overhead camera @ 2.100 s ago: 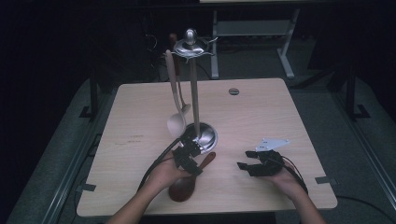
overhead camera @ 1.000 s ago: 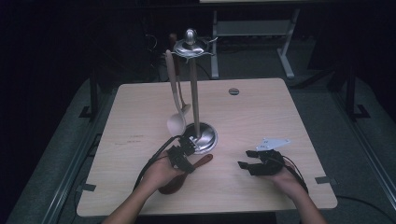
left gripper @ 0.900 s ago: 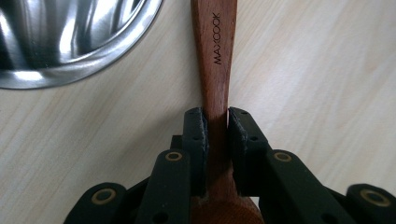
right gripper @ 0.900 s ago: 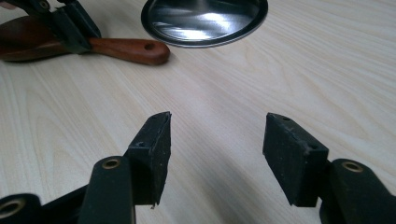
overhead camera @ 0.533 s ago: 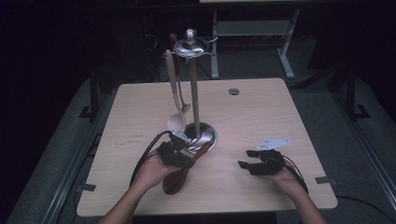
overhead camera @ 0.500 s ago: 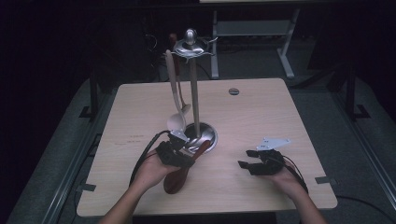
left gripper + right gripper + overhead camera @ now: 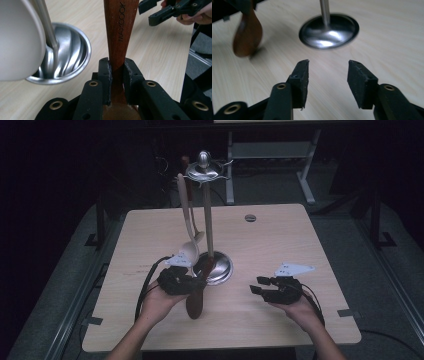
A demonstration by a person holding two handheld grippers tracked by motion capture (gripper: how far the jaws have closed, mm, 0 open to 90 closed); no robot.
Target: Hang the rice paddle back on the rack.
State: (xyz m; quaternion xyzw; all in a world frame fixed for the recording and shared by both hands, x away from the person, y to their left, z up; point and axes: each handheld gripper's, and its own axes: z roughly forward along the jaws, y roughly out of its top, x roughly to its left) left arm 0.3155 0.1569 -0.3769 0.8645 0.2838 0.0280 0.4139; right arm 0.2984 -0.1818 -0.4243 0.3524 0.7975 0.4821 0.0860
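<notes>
Working across a pale wood-grain table (image 7: 280, 240), flat and matte, with a round grommet near its far edge. On it stands a utensil stand (image 7: 206, 210): polished steel post, knobbed top ring with hooks, dished round base that mirrors the light. Its weight sits low, so hung tools swing free without tipping it. A pale wooden ladle (image 7: 188, 251) hangs from one hook, smooth rounded bowl just beside the base.

The thing in hand is the dark wooden spoon (image 7: 196, 296), reddish-brown, satin finish, flat tapering handle stamped with lettering, oval bowl at the near end. It is lifted off the table, tilted, handle end up towards the stand's post and bowl towards the person. Judged: held near the bowl so the handle tip stays free to be hooked onto the top ring.

Left gripper (image 7: 117, 72): black jaws clamped on the spoon's handle, ribbed pads pressing both flat edges.

Right gripper (image 7: 328, 72): rests low near the table, right of the base, aimed at the stand. Its jaws have just been closing somewhat, yet a gap stands between them with nothing in it.
</notes>
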